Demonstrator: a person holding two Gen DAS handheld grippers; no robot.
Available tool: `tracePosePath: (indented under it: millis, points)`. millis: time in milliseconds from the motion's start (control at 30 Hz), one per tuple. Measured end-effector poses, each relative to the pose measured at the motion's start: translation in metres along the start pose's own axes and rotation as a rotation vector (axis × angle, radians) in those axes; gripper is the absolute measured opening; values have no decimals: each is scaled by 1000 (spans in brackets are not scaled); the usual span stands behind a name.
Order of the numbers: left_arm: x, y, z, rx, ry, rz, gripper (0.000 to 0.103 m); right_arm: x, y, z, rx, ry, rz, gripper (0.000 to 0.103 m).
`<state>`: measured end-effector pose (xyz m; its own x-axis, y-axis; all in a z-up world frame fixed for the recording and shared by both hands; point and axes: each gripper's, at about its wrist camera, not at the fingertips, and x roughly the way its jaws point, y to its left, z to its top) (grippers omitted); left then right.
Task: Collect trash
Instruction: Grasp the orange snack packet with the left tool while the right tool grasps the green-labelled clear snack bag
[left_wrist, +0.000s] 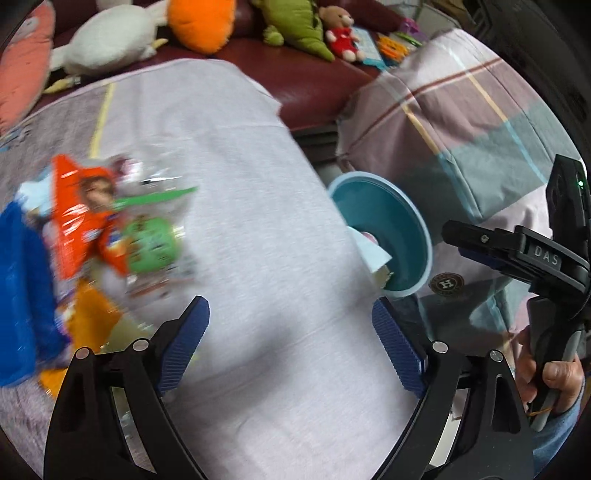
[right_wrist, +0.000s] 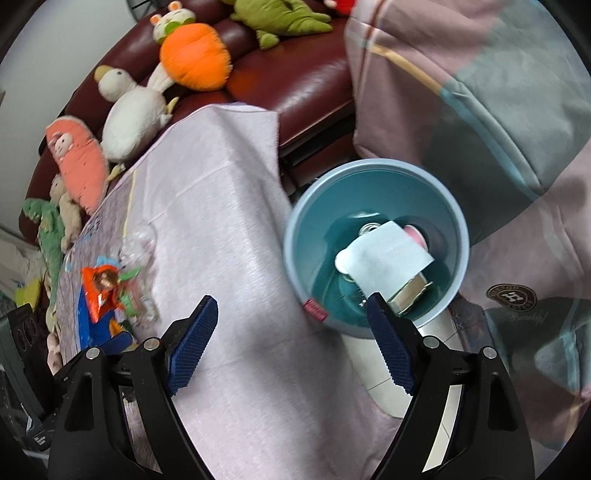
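Both of my tools are empty at this moment. My left gripper (left_wrist: 291, 332) has its jaws wide apart and nothing is between them; it hangs above the pale cloth (left_wrist: 236, 177) that covers the table. My right gripper (right_wrist: 295, 325) is also spread wide and holds nothing, and it looks down toward the blue bin (right_wrist: 295, 236), which stands on the floor just beside the table's edge. I think the bin is placed there so that trash can drop into it with a short move.

Inside the bin there is already a white paper sheet (right_wrist: 388, 254), together with a small carton (right_wrist: 410, 295) and what seems to be a can, half hidden.

The trash that remains is a pile of wrappers (left_wrist: 96, 229) at the left part of the table: orange, green, blue and some clear plastic. This pile is blurred, so I cannot count the pieces. My judgement is that the left gripper should reach for this pile next, because it is nearer to it.
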<state>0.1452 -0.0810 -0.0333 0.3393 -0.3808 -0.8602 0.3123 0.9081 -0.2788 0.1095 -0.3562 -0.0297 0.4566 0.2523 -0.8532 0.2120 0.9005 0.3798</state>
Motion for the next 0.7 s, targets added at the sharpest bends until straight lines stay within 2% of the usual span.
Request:
tracePosePath:
  millis: [200,300,467,567,700]
  points:
    - [-21,37,-14,-63,-31,31,91,-4,32,-14,-55,12,9,79]
    - [-31,53,-13,-74,-63,71,91,-5,46,-19,-79,14,13,79]
    - [-44,91,0,-138,-119,111,91,-3,62,-20,-97,19,17,79]
    - [-47,105,12,-130,-147,150,91,2,68,-17,-104,27,16,79]
    - [-40,116,28,-117,-128,177,80,14,75,-10,-107,42,21,79]
